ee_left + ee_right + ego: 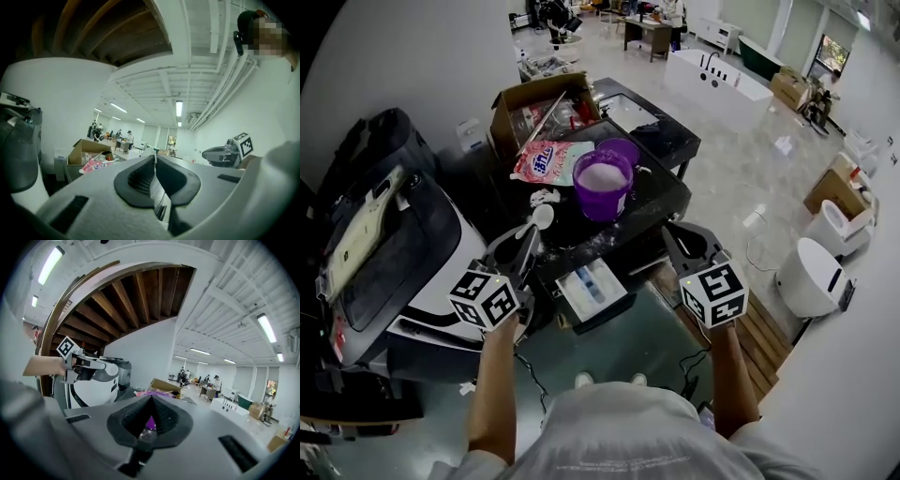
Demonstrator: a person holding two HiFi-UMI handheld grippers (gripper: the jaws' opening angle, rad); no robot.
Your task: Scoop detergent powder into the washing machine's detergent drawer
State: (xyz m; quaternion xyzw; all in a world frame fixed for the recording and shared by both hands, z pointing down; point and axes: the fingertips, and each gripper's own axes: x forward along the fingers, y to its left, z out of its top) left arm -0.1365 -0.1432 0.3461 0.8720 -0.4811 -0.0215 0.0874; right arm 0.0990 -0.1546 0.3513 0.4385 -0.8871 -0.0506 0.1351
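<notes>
A purple bucket point(602, 185) of white powder stands on the black machine top point(661, 192), beside a pink detergent bag point(548, 161). Below the top's front edge, the white detergent drawer point(592, 289) is pulled out, with blue compartments showing. My left gripper point(528, 236) point(154, 157) is shut on the handle of a white scoop point(541, 217), whose bowl points towards the bucket. My right gripper point(673, 234) point(151, 399) hovers at the top's front right corner, shut, with nothing in it. Purple from the bucket point(151, 422) shows through the slit under its pads.
An open cardboard box point(539, 108) sits behind the bag. A white and black machine point(384, 253) stands at my left. Farther right are a white bathtub point(717, 80), white toilets point(811, 277) and a wooden pallet point(764, 337). People work at distant tables.
</notes>
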